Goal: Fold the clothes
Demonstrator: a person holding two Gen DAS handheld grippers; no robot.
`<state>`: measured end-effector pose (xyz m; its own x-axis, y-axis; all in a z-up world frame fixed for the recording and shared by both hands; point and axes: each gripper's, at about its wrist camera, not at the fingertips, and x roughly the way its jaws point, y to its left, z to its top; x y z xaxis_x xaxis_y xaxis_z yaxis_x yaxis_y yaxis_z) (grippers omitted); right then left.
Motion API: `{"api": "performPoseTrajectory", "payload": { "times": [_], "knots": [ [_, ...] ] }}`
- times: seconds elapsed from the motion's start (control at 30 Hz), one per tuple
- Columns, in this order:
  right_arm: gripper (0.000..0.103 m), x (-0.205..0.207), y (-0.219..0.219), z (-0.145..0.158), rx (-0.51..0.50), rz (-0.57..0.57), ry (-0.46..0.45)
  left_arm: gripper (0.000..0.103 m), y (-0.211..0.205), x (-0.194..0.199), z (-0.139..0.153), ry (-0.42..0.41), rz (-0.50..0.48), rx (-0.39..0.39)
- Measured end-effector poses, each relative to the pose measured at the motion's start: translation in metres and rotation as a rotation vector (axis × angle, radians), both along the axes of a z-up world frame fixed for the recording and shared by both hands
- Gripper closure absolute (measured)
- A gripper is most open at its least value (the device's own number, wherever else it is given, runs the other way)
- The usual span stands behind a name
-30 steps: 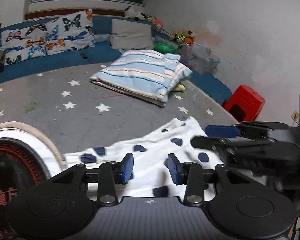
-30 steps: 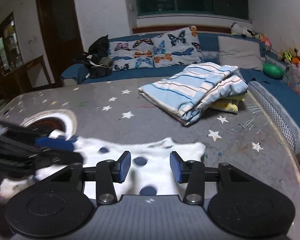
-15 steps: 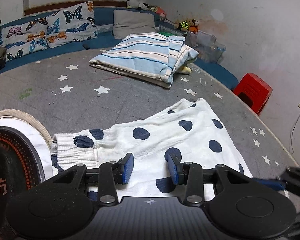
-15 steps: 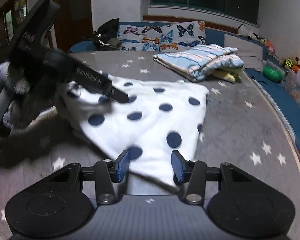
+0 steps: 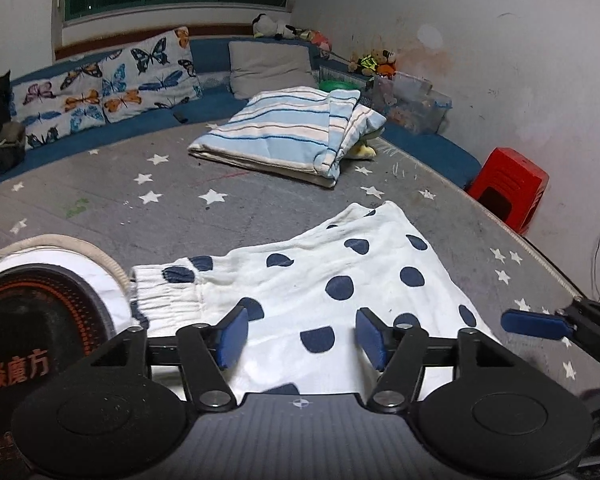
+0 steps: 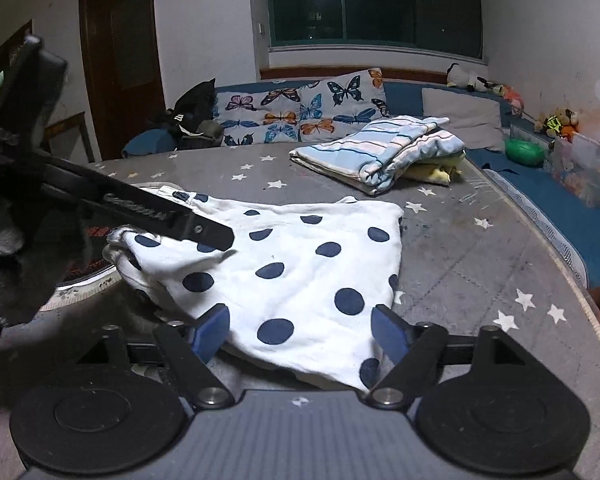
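Spotted white shorts (image 5: 332, 280) lying flat on the grey star mat (image 5: 180, 220), near its front edge. Stretchy waist end (image 5: 164, 292) toward the round black-and-white thing (image 5: 40, 300) on one side, leg end (image 5: 384, 216) pointing to the far side. Looks folded once already, one leg over the other, so a neat long shape. No big bumps, only small wrinkles.

Left gripper (image 5: 300, 340) low over the near edge of the shorts, jaws apart and just now opening wider. Cloth under the gap, but blue pads (image 5: 232, 336) not pinching it. Right gripper (image 6: 300, 330) also over the near edge, at the other corner, jaws wide apart and just now opening too. Cloth between them, not squeezed. So nothing held by either one.

Probably about halfway done with this piece. First fold made and let go. Still left, most likely: one more fold, end to end, to make it small. Then maybe put away, though no clear place for that in sight.

Striped blue blanket (image 6: 380, 148) folded farther back on the mat, well apart from the shorts. Butterfly pillows (image 6: 300, 112) behind that.
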<state>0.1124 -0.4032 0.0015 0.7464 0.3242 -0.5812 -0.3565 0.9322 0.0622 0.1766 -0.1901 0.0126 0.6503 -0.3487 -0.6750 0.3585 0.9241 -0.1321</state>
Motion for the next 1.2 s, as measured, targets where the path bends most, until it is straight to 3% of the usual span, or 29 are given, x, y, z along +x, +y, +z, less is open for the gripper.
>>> {"api": "performPoseTrajectory", "payload": {
  "times": [0.27, 0.4, 0.47, 0.8, 1.2],
  "knots": [
    [0.016, 0.001, 0.003, -0.013, -0.036, -0.025, 0.035, 0.033, 0.006, -0.011, 0.000, -0.029, 0.009, 0.029],
    [0.002, -0.004, 0.001, -0.008, -0.030, -0.036, 0.012, 0.021, 0.006, -0.016, 0.000, -0.039, 0.012, 0.043],
    [0.000, -0.005, 0.001, -0.008, -0.027, -0.047, 0.011, 0.020, 0.005, -0.019, -0.001, -0.042, 0.012, 0.050],
    [0.000, -0.009, 0.008, -0.009, -0.022, -0.093, 0.015, 0.000, 0.009, -0.035, 0.003, -0.083, 0.004, 0.049],
    [0.000, -0.025, 0.012, -0.003, -0.013, -0.138, -0.028, 0.000, 0.019, -0.060, 0.012, -0.171, -0.026, 0.007]
  ]
}}
